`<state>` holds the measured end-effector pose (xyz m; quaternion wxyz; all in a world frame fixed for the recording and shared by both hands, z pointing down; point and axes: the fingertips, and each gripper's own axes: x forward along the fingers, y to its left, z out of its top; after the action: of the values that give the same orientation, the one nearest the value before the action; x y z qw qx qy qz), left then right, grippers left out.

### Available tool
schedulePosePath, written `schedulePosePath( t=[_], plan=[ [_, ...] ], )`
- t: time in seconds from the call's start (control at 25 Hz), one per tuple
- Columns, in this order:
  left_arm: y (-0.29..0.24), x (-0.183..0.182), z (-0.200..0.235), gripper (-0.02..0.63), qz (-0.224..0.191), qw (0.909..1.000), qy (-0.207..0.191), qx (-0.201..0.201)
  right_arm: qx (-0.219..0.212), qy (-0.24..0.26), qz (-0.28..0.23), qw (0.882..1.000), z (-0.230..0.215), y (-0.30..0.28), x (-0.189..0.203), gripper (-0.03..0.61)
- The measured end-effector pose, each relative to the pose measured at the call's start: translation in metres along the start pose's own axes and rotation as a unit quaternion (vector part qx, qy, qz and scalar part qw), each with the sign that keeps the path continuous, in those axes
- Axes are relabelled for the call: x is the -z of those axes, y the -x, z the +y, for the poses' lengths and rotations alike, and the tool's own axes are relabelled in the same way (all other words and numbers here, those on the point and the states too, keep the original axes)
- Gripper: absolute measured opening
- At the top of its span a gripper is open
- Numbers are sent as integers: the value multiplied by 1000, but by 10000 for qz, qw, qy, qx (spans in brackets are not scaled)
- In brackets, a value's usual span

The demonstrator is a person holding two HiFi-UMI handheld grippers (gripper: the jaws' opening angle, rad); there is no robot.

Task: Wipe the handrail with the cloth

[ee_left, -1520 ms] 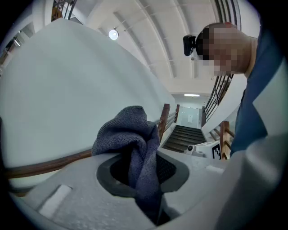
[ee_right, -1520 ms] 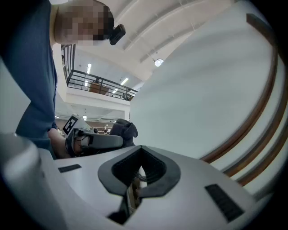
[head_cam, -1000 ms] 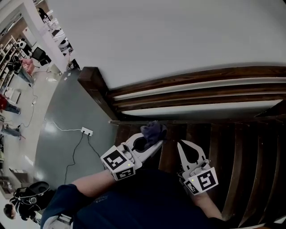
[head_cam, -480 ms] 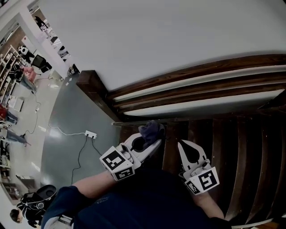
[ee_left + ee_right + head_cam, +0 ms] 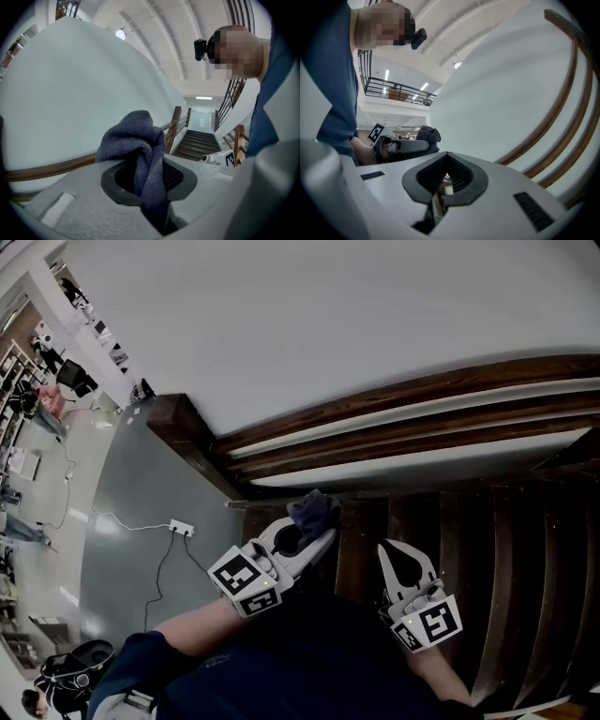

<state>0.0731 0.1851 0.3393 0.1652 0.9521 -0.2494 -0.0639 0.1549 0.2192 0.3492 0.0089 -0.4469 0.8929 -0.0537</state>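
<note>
Nearest is the person's dark blue sleeve (image 5: pixel 155 657), its forearm reaching to the left gripper (image 5: pixel 311 538); that gripper is clenched on a dark blue-grey cloth (image 5: pixel 313 510), which bunches up above the jaw tips while one fold hangs down between the jaws in the left gripper view; to the right, well apart from it, the right gripper (image 5: pixel 390 549) has its jaws pressed together with nothing between them; both grippers point away from the person, above dark wooden stair treads (image 5: pixel 511 568) that fill the near right; just beyond the cloth, dark wooden bands with pale strips between them run left to right along the foot of a white wall (image 5: pixel 356 315); the topmost band is the handrail (image 5: pixel 441 382), and the cloth sits near the lowest band, short of the handrail, though whether it touches any wood cannot be told; at the left end the bands meet a dark wooden newel post (image 5: pixel 180 426); left of the post and lower down lies a grey floor (image 5: pixel 127 512) with a white power strip (image 5: pixel 181 528) and its cable; far left, an open hall shows, too small to read.
</note>
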Motion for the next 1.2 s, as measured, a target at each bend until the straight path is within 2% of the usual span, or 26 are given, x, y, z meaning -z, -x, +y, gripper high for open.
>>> schedulePosePath(
  t=[0.12,0.4,0.56,0.8,0.96,1.2],
  plan=[
    [-11,-8,31,81,-99,9999,38,-28,11,49,156,9999,-16,-23,2,8],
    [-55,-33,135,81,-182,9997,113,-144,0,205,384,9991,-74,-115,-9,8],
    [-78,-41,193,80,-43,9997,172,-186,6,148,483,9987,-102,-170,-12,8],
    [-110,-32,269,81,300,9983,456,-202,163,23,681,9975,-141,-231,-5,8],
    [-129,-23,293,81,464,9966,675,-122,333,-11,803,9962,-161,-257,1,8],
    [-156,-6,313,81,630,9950,757,-184,283,6,1002,9946,-177,-279,14,9]
  ],
)
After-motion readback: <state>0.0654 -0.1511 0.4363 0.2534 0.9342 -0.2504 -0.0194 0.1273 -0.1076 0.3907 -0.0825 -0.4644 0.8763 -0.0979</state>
